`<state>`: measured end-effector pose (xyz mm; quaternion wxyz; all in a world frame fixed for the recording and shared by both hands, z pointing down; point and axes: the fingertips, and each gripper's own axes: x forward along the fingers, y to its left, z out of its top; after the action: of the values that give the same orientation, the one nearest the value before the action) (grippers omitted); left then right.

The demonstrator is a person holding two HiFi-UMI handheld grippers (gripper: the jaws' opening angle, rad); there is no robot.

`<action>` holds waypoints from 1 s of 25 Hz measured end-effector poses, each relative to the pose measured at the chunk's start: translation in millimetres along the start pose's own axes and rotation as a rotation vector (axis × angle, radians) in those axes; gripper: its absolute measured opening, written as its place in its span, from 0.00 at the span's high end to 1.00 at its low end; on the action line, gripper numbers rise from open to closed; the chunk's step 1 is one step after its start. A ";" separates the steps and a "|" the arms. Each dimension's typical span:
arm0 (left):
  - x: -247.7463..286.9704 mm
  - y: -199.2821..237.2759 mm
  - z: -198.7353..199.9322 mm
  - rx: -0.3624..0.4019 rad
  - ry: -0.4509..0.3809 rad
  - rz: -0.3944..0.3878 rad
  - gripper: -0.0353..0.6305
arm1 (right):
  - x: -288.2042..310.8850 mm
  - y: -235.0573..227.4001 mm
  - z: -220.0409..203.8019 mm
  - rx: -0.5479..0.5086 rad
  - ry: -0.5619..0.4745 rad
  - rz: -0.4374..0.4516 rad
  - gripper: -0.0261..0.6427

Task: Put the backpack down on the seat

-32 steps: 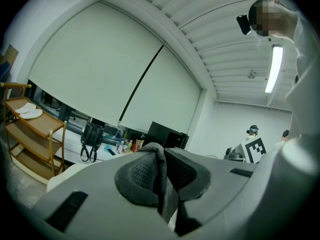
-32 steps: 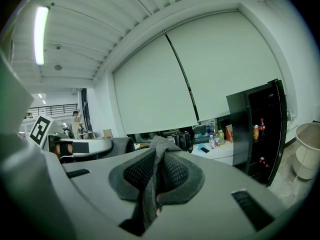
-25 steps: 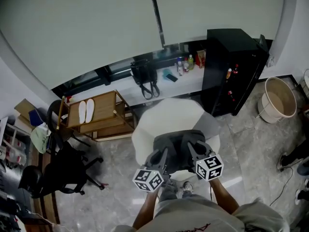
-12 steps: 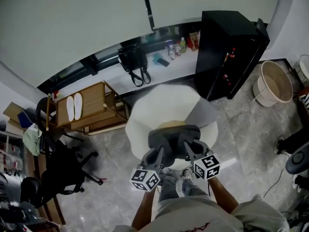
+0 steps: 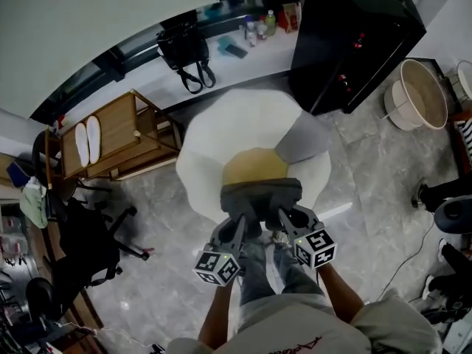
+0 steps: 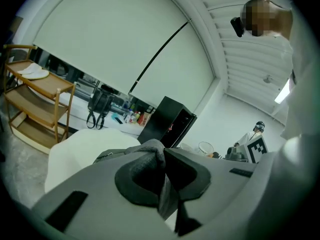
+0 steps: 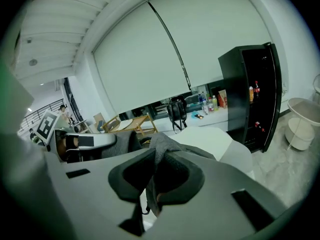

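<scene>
Hanging over the near edge of the seat (image 5: 214, 150), backpack (image 5: 260, 195) held by left gripper (image 5: 236, 226) and right gripper (image 5: 285, 217), fingers (image 6: 134, 185) of each clamped narrowly on a fold of its grey fabric.

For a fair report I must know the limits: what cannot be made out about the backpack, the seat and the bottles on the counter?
1. Whether the backpack touches the seat: in the head view the backpack covers its own underside.
2. Which part the left gripper and right gripper clamp: each gripper view shows only a grey fabric fold; the jaws block the rest.
3. Labels on the bottles: too small in every view.
</scene>
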<state>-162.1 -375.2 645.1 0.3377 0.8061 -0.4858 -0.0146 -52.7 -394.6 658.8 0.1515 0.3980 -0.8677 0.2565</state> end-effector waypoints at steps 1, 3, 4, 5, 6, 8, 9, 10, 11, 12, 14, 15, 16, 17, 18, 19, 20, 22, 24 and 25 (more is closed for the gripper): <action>-0.1 4.5 -7.6 -0.007 0.015 0.001 0.86 | 2.3 -0.5 -8.2 0.005 0.013 -0.003 0.89; 1.9 13.5 -20.2 -0.019 0.043 0.002 0.86 | 7.8 -3.2 -21.8 0.012 0.038 -0.005 0.89; 3.7 18.7 -25.2 -0.025 0.054 0.005 0.86 | 11.6 -5.0 -27.3 0.014 0.050 -0.005 0.89; 5.1 24.3 -29.9 -0.030 0.063 0.008 0.86 | 15.9 -6.0 -32.8 0.016 0.063 -0.004 0.89; 6.0 30.0 -34.5 -0.035 0.073 0.012 0.86 | 20.1 -6.4 -38.4 0.018 0.076 -0.002 0.89; 8.4 39.7 -43.6 -0.045 0.094 0.018 0.86 | 27.4 -7.9 -48.9 0.025 0.099 0.000 0.89; 10.6 43.7 -47.6 -0.048 0.104 0.019 0.86 | 30.9 -10.0 -53.3 0.028 0.108 0.000 0.89; 13.4 47.7 -50.9 -0.050 0.113 0.021 0.86 | 34.6 -12.6 -57.2 0.032 0.116 -0.001 0.89; 16.9 52.1 -53.2 -0.052 0.120 0.022 0.86 | 39.1 -15.5 -60.2 0.035 0.124 -0.001 0.89; 21.2 56.8 -54.6 -0.054 0.126 0.024 0.86 | 44.3 -18.7 -62.5 0.039 0.131 -0.002 0.89; 31.7 67.5 -56.2 -0.057 0.136 0.025 0.86 | 56.2 -26.0 -66.0 0.046 0.143 -0.006 0.89; 37.5 73.7 -56.9 -0.054 0.142 0.024 0.86 | 63.1 -29.9 -67.7 0.050 0.147 -0.009 0.89; 44.0 80.6 -57.3 -0.048 0.149 0.024 0.86 | 70.8 -34.0 -69.3 0.053 0.151 -0.013 0.89; 51.0 88.2 -57.5 -0.044 0.154 0.024 0.86 | 79.2 -38.6 -70.7 0.054 0.154 -0.017 0.89; 58.7 96.2 -57.5 -0.041 0.157 0.027 0.86 | 88.1 -43.6 -71.6 0.055 0.156 -0.022 0.89; 66.7 103.9 -57.4 -0.040 0.159 0.031 0.86 | 96.9 -48.8 -72.1 0.057 0.158 -0.026 0.89; 74.5 111.0 -57.1 -0.039 0.162 0.035 0.86 | 105.4 -53.6 -72.3 0.060 0.158 -0.031 0.89; 90.8 124.7 -55.3 -0.034 0.171 0.040 0.86 | 122.3 -63.8 -71.6 0.067 0.156 -0.040 0.89; 109.6 139.6 -50.7 -0.022 0.177 0.041 0.86 | 142.1 -76.1 -68.0 0.069 0.153 -0.049 0.89; 119.8 147.1 -47.2 -0.017 0.176 0.041 0.86 | 152.6 -82.4 -64.8 0.066 0.151 -0.051 0.89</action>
<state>-196.1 -489.3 800.2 0.3863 0.7911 -0.4706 0.0593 -82.8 -497.0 810.2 0.2099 0.4042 -0.8345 0.3103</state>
